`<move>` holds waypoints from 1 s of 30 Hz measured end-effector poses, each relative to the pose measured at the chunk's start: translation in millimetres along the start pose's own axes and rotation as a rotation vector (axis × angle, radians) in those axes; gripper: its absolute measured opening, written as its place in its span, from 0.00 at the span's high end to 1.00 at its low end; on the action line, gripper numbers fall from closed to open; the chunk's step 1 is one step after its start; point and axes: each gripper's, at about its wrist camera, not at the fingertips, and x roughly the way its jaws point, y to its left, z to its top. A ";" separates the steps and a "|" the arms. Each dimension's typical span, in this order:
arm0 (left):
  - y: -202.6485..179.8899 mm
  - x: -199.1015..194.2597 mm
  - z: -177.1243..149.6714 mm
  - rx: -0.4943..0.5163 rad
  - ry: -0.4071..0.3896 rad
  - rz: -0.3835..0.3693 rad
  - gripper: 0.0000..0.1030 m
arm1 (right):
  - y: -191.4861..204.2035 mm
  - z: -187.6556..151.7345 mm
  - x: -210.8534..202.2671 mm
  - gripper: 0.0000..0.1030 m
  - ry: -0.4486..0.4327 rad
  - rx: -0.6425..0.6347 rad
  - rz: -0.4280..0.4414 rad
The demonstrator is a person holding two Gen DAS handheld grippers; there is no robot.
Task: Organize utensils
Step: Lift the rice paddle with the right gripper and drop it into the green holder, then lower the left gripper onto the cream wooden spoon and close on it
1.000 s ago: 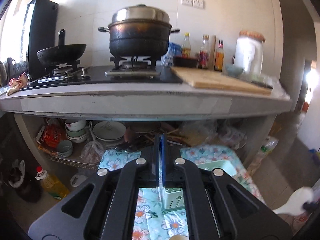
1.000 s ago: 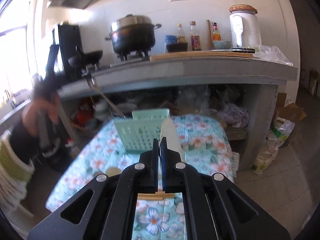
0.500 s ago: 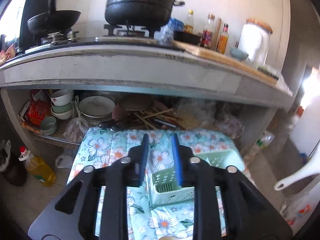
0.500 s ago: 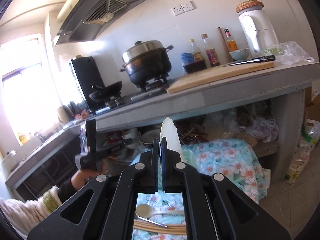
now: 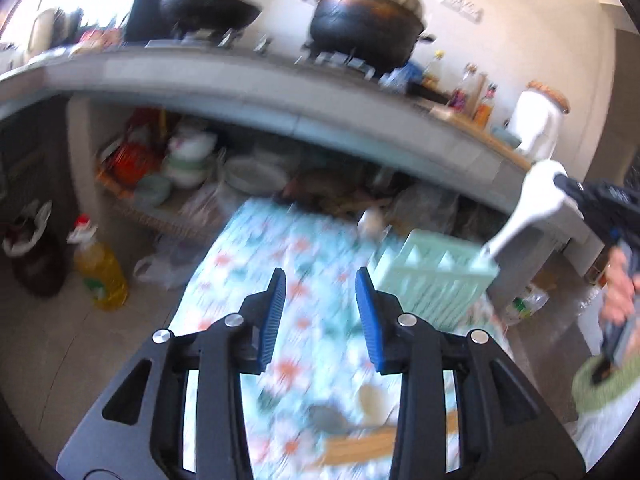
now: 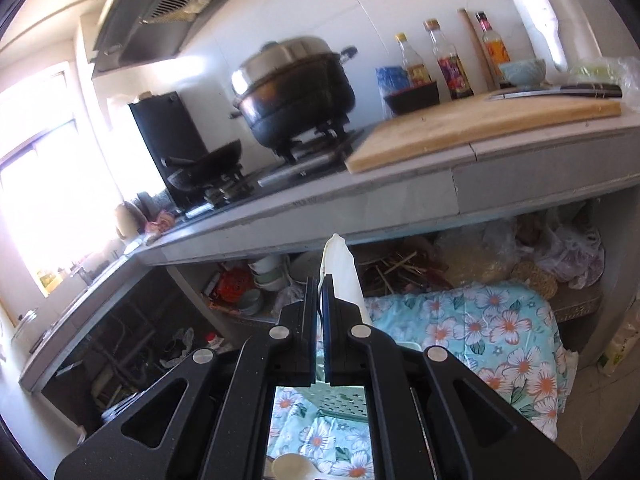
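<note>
**White spoon in the right jaws, heading for the green basket**

The right gripper (image 6: 320,292) has its jaws closed on a white spoon (image 6: 340,268), pinching it edge-on. From the left wrist view the same spoon (image 5: 532,204) hangs with its handle pointing down at the far right corner of the green utensil basket (image 5: 432,276), the tip at or just above the rim; whether it touches is unclear. The spoon looks like ceramic or hard plastic: stiff, light, smooth and likely slippery, and if ceramic it would chip when dropped. A hold across the flat sides of the neck near the bowl seems the surest.

The left gripper (image 5: 320,312) has nothing between its blue pads (image 5: 272,316); its jaws are opening above the floral cloth (image 5: 304,264) that covers the tabletop, on the near side of the basket. Nearer still lie a metal spoon (image 5: 328,424), a small pale spoon (image 5: 372,400) and wooden chopsticks (image 5: 360,448), all blurred. These are thin and flat against soft cloth, so they probably call for a low pinch at mid-handle.

The basket is light slotted plastic and could tip or slide if nudged. Beyond the basket, the concrete counter (image 5: 280,96) overhangs a shelf of bowls (image 5: 188,160), and an oil bottle (image 5: 100,276) stands on the floor to the basket's left, clear of the work.
</note>
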 end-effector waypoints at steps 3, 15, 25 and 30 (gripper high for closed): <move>17.1 -6.4 -23.3 -0.033 0.036 0.027 0.67 | -15.3 -10.7 24.4 0.97 0.039 0.052 0.002; 39.6 -7.9 -50.8 -0.072 0.073 0.023 0.67 | -51.9 -53.5 32.1 0.77 0.101 0.079 -0.225; 27.1 3.6 -58.4 -0.049 0.117 -0.031 0.67 | -32.9 -89.0 -22.5 0.61 0.080 0.025 -0.242; 19.5 32.5 -66.4 -0.092 0.242 -0.134 0.67 | -21.3 -151.8 -26.1 0.56 0.225 0.046 -0.142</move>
